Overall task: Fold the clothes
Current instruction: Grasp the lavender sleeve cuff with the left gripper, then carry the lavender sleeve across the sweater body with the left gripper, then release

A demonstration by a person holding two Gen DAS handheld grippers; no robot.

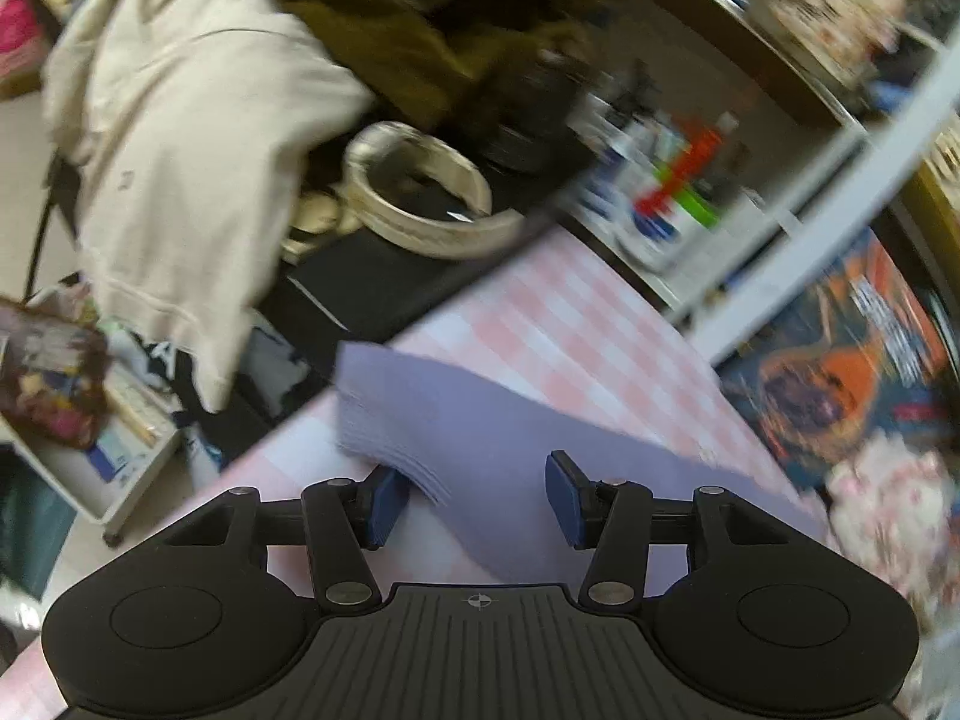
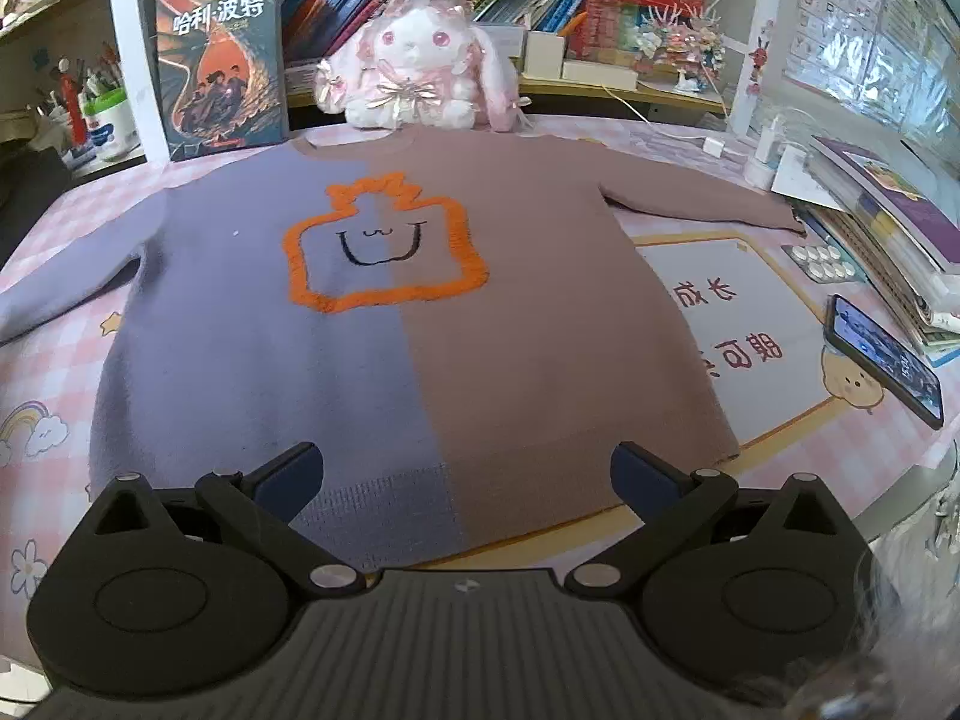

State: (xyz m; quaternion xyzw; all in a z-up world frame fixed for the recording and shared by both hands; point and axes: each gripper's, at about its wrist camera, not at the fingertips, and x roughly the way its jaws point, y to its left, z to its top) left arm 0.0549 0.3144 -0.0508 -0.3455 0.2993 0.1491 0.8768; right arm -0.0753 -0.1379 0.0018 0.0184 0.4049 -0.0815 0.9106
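So far, nothing of the folding looks done. The sweater (image 2: 384, 312) lies flat and face up on the surface (image 2: 840, 456), its hem along the near edge and its neckline toward the far edge, just in front of the plush rabbit (image 2: 420, 72) and the upright book (image 2: 222, 60). Its purple half lies toward the left edge, its brown half toward the right. Both sleeves are spread outward: the purple sleeve (image 1: 480, 420) reaches toward the left edge, the brown sleeve (image 2: 702, 198) toward the far right corner, where its cuff ends near a stack of books (image 2: 888, 228). No crease or doubled layer shows anywhere on the body.

The right gripper (image 2: 468, 474) hovers over the middle of the hem with its fingers wide apart and nothing between them. The left gripper (image 1: 474, 498), seen in a motion-blurred view, sits low at the left edge of the surface, its fingers also apart; the end of the purple sleeve lies between and just beyond them, but I cannot tell whether a pad touches the knit.

Judging from this, the whole job remains: each sleeve has to come in over the body, then the body itself has to be folded. The left side looks like the likely start. A phone (image 2: 882, 360) rests near the right edge, beside the brown half, and could get brushed during that side's fold.
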